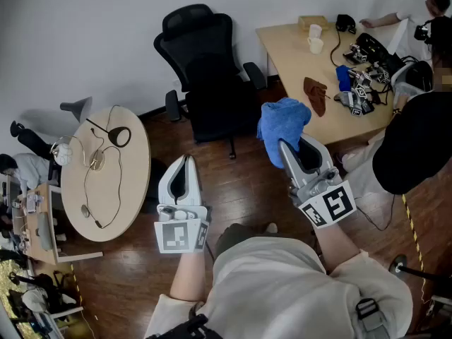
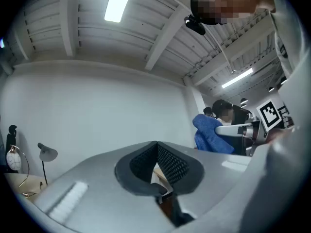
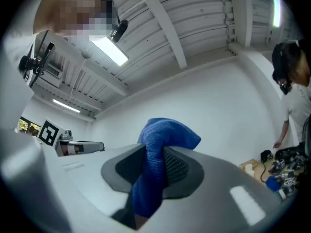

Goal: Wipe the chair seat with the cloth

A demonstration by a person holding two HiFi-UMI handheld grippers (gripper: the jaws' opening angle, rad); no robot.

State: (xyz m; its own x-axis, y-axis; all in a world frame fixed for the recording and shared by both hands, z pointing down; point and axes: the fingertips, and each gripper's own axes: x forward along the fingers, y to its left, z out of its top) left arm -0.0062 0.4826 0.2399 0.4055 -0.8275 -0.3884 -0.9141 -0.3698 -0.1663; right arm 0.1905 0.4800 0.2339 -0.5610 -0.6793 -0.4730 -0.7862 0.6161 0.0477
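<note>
grippers: two are being held, the left gripper (image 1: 186, 159) and the right gripper (image 1: 284, 147)
blue cloth (image 1: 282, 121): one is being clamped
black office chair (image 1: 205, 69): one is being shown
tables: two are being shown, a round table (image 1: 134, 186) and a rectangular table (image 1: 293, 62)
white cups (image 1: 315, 31): two are being counted
brown cloth (image 1: 316, 94): one is being counted

Left gripper (image 1: 185, 159) raised, jaws together, empty; right gripper (image 1: 284, 147) raised, jaws clamping cloth (image 1: 282, 122)

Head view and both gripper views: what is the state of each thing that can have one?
left gripper, shut, empty.
right gripper, shut on the blue cloth.
blue cloth, bunched, held up in the air.
office chair, upright, nothing on its seat.
</note>
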